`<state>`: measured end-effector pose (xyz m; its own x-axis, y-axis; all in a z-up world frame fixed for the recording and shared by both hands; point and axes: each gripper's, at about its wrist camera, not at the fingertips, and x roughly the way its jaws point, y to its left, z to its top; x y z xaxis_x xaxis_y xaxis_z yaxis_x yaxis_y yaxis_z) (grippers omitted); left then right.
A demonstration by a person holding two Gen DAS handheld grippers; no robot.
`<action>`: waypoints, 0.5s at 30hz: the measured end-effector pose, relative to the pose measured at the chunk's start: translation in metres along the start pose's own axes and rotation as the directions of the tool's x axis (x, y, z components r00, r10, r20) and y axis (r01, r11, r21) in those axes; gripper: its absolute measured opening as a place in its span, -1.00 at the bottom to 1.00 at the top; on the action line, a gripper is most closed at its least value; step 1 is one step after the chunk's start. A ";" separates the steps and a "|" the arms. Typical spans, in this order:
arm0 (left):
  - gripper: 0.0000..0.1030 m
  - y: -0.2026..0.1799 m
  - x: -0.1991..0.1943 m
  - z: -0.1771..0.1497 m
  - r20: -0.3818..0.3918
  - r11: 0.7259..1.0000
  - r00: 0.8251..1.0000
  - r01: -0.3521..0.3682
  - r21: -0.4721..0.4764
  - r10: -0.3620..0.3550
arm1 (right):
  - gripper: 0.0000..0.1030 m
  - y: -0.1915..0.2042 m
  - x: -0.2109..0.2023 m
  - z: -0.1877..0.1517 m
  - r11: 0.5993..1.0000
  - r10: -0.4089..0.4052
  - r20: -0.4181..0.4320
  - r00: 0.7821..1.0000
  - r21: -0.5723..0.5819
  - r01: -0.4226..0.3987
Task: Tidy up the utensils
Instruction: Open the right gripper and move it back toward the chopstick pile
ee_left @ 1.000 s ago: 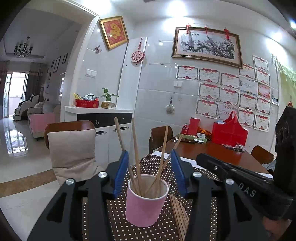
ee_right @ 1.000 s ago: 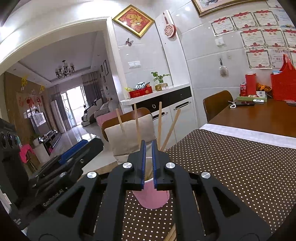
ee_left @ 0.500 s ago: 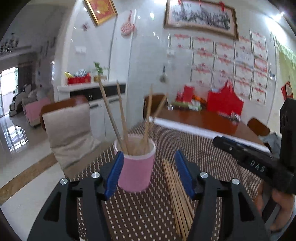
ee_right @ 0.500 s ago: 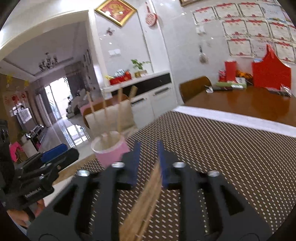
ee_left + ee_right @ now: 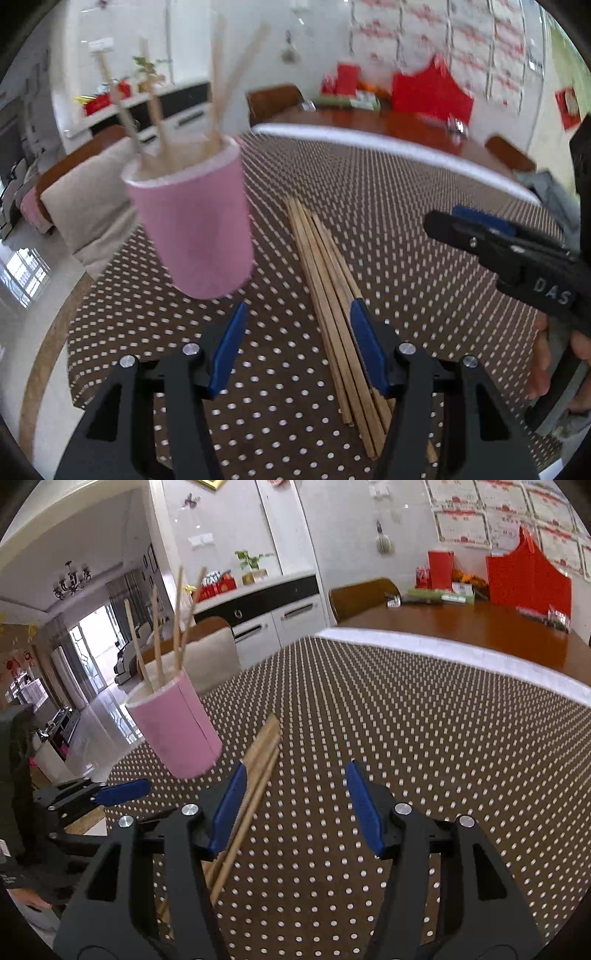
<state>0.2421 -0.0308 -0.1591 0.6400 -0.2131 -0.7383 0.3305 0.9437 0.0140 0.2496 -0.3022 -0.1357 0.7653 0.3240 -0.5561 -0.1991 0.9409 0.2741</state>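
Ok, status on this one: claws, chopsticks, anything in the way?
Left claw open, empty. Right claw just opened, empty. Four chopsticks in pink cup; loose chopstick bundle flat on dotted mat. Nothing blocking.

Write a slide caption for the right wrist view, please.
Open right tongs above loose chopsticks beside a pink cup.

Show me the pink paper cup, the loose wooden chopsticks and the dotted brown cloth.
pink paper cup (image 5: 195,229): left wrist view, side wall.
loose wooden chopsticks (image 5: 325,266): left wrist view, middle of the bundle.
dotted brown cloth (image 5: 424,720): right wrist view, bare patch.
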 end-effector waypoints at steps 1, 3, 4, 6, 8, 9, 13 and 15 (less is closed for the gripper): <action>0.13 -0.002 0.007 0.000 -0.021 1.000 1.000 -0.011 0.010 0.011 | 0.10 -0.001 0.002 -0.002 1.000 0.002 -0.010 1.000 0.007 -0.002; 0.13 -0.004 0.020 0.000 -0.064 0.999 0.997 -0.034 0.026 0.036 | 0.10 -0.003 0.006 -0.005 1.000 0.006 -0.031 1.000 0.017 -0.006; 0.13 -0.003 0.022 0.001 -0.052 0.999 0.998 -0.034 0.021 0.035 | 0.10 -0.004 0.008 -0.006 1.000 0.009 -0.040 0.999 0.019 -0.008; 0.13 0.002 0.028 0.004 -0.069 0.998 0.996 -0.063 0.016 0.064 | 0.11 -0.004 0.010 -0.008 1.000 0.009 -0.050 0.999 0.017 -0.008; 0.13 0.007 0.030 0.005 -0.086 0.998 0.994 -0.061 0.006 0.061 | 0.13 -0.005 0.012 -0.008 1.000 0.014 -0.057 0.998 0.022 -0.012; 0.16 0.008 0.030 0.006 -0.088 0.998 0.994 -0.060 0.001 0.059 | 0.15 -0.006 0.013 -0.009 1.000 0.016 -0.060 0.998 0.025 -0.014; 0.20 0.009 0.028 0.012 -0.096 0.996 0.991 -0.092 0.023 0.094 | 0.16 -0.007 0.018 -0.011 0.999 0.019 -0.087 0.996 0.036 -0.016; 0.20 0.012 0.028 0.016 -0.104 0.993 0.987 -0.117 0.028 0.119 | 0.16 -0.007 0.020 -0.010 0.999 0.017 -0.095 0.995 0.034 -0.014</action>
<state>0.2751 -0.0295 -0.1692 0.5989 -0.0715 -0.7976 0.2726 0.9547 0.1191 0.2596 -0.3012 -0.1565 0.7003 0.3481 -0.6232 -0.1888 0.9323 0.3086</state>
